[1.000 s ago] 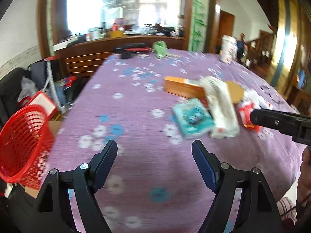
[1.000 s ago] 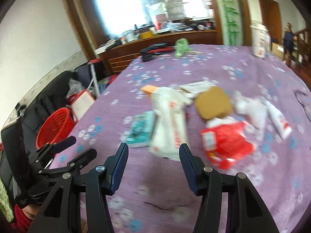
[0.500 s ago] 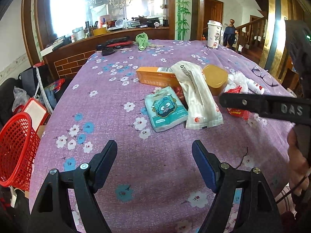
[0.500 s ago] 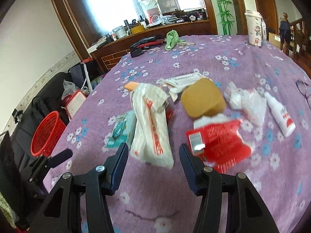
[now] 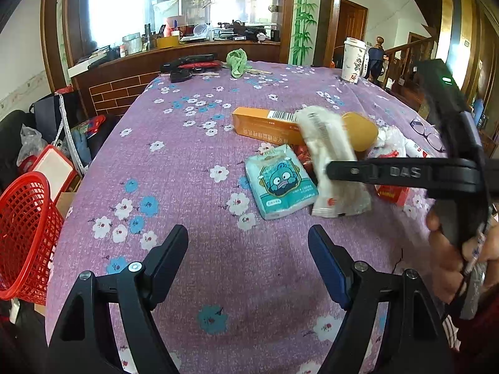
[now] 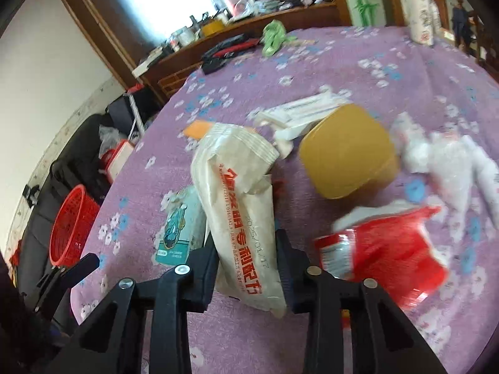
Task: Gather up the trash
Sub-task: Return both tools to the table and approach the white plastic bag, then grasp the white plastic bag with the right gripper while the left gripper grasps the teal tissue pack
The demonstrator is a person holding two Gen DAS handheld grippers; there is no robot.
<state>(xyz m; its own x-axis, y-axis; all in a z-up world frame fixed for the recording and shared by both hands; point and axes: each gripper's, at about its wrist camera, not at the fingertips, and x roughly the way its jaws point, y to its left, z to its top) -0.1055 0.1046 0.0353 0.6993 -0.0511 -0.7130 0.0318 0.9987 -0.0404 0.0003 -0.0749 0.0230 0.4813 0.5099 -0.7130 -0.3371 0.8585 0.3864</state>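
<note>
Right gripper (image 6: 246, 265) moved in; jaws closing around the white wrapper (image 6: 240, 205), near end. Light, crinkly, slippery. Left gripper (image 5: 246, 258) jaws apart, empty.

A long white wrapper (image 6: 240, 215) with red print lies lengthwise in the middle of the purple cloth, its near end between the closing jaws of the right gripper (image 6: 246, 261). Just left of it lies a flat teal tissue pack (image 6: 179, 230). At its far end an orange carton (image 5: 265, 124) lies across. To the right are a yellow lid (image 6: 346, 149), a red wrapper (image 6: 383, 249) and crumpled clear plastic (image 6: 443, 162).
</note>
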